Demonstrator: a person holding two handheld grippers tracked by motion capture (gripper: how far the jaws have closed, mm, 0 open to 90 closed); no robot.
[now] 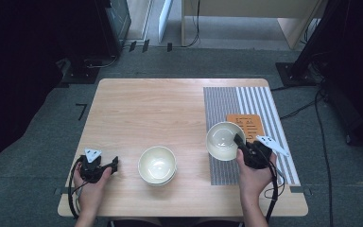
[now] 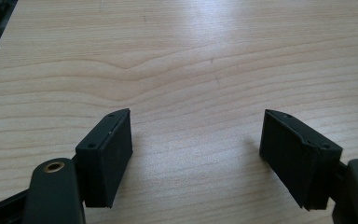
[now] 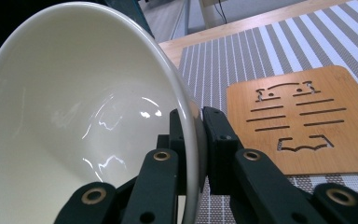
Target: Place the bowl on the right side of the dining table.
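We hold a cream bowl [image 1: 224, 140] by its rim with the right gripper [image 1: 240, 142], one jaw inside the wall and one outside, pinched tight on it; the bowl hangs tilted over the striped placemat [image 1: 227, 101], just at seven o'clock from the wooden trivet [image 1: 246, 125]. In the right gripper view the rim [image 3: 193, 140] runs between the two jaws, and only a narrow strip of glazed wall is caught. Our left gripper [image 1: 105, 166] rests low at the table's [image 1: 170, 104] eight o'clock corner with its jaws apart and nothing between them. A stack of matching bowls [image 1: 157, 164] sits at the table's six o'clock. The risk, as we judge it, lies in that thin edge grip: the glaze is slick and the bowl's weight hangs well off the pinch, so a quick swing or a twist of the wrist could let it pivot or slip out. Setting it down crooked on the trivet or the stack could also chip a rim.
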